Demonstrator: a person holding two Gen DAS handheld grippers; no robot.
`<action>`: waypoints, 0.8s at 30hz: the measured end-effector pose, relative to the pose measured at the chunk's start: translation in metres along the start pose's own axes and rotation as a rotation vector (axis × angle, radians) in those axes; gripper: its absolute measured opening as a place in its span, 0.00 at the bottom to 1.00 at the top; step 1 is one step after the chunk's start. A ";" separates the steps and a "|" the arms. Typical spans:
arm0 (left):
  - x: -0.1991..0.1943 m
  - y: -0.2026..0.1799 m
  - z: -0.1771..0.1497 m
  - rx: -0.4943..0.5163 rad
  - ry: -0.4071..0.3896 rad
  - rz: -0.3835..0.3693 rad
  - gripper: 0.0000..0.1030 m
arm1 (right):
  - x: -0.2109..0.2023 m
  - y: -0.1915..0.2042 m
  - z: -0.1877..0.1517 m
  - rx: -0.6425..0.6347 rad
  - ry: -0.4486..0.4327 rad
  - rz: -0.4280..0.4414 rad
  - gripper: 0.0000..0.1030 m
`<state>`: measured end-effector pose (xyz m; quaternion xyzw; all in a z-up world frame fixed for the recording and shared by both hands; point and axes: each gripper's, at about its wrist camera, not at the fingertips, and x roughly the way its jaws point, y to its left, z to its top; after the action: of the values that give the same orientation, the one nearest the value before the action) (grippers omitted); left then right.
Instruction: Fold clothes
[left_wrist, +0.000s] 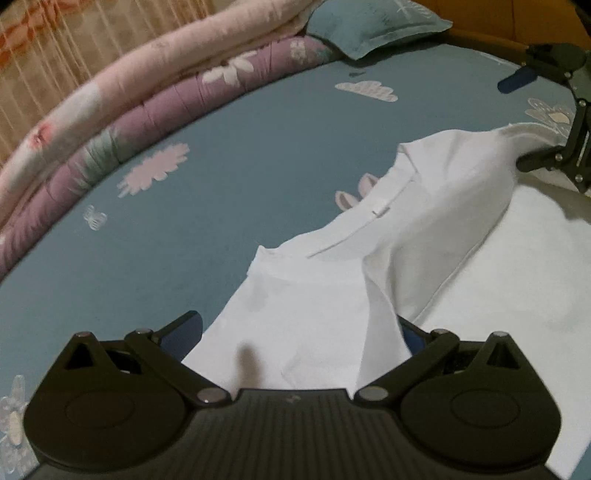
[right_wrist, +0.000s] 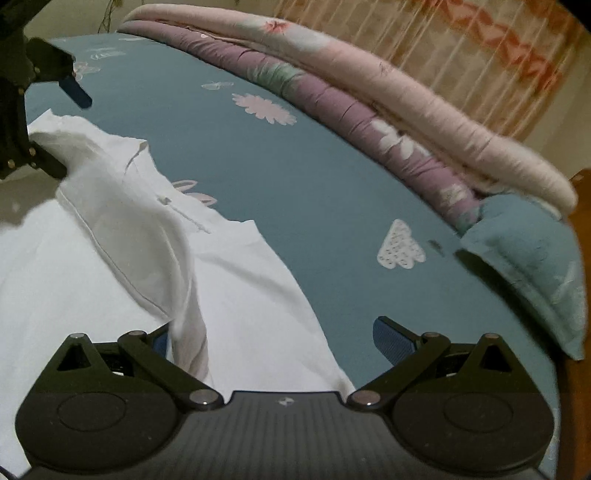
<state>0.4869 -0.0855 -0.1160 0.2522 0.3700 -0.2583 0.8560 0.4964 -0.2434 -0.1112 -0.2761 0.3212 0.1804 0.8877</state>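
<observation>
A white shirt (left_wrist: 443, 221) lies partly folded on the teal bedsheet (left_wrist: 240, 166), its collar edge and small label facing up. My left gripper (left_wrist: 299, 332) stands open over the shirt's near edge, and a ridge of cloth drapes over its right finger. In the left wrist view my right gripper (left_wrist: 524, 122) is open at the far right, its lower finger against the cloth. The right wrist view shows the shirt (right_wrist: 110, 206) from the other end. My right gripper (right_wrist: 277, 336) is open there, with cloth hanging over its left finger. The left gripper (right_wrist: 62, 129) is open at the top left.
A rolled purple and pink quilt (left_wrist: 129, 110) runs along the far side of the bed. A teal pillow (left_wrist: 369, 29) lies at its end, also seen as the pillow (right_wrist: 528, 258). A striped curtain (right_wrist: 461, 55) hangs behind. A wooden bed frame (left_wrist: 480, 22) borders the mattress.
</observation>
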 end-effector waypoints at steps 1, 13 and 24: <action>0.006 0.003 0.002 -0.015 0.017 -0.009 0.99 | 0.005 -0.005 0.002 0.014 0.016 0.026 1.00; -0.062 0.013 -0.006 0.005 -0.092 -0.101 0.99 | -0.062 -0.026 0.004 0.064 -0.085 0.140 1.00; -0.105 -0.020 -0.108 0.202 0.027 -0.046 0.99 | -0.068 0.042 -0.061 -0.239 0.072 0.109 1.00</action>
<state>0.3577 -0.0062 -0.1057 0.3322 0.3591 -0.3103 0.8151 0.3978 -0.2574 -0.1204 -0.3685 0.3437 0.2554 0.8251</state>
